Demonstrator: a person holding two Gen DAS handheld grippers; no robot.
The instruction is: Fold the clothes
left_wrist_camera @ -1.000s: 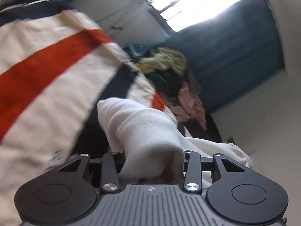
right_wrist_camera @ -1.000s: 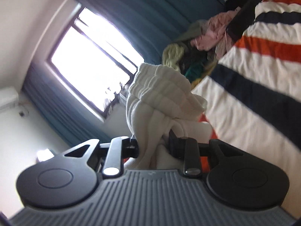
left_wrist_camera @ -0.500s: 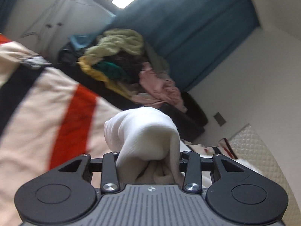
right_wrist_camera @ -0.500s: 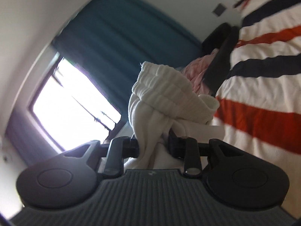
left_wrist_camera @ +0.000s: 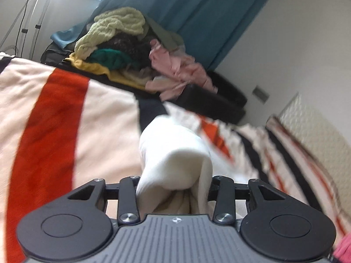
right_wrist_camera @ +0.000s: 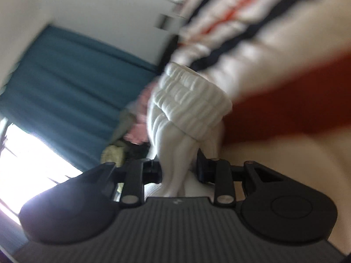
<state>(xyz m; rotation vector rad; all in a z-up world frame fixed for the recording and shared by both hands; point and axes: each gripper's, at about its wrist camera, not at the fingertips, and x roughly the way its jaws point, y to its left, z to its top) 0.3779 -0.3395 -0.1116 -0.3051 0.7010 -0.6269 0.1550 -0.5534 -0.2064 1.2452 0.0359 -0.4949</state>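
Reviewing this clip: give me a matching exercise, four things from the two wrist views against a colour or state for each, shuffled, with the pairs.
Things:
1. left hand-held gripper
2. ribbed cuff of white cloth
3. curtain behind the clothes pile
4. striped bedspread

States:
A. teal
B. cream with red and dark bands
C. shut on smooth white cloth
D. clamped in the right hand-held gripper

Pairs: 1-C, 2-D, 3-A, 4-B

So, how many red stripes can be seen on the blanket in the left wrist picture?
2. One wide red stripe runs down the left side of the striped blanket. A second, shorter one shows right of the white sock. Thin blurred reddish lines far right may be more.
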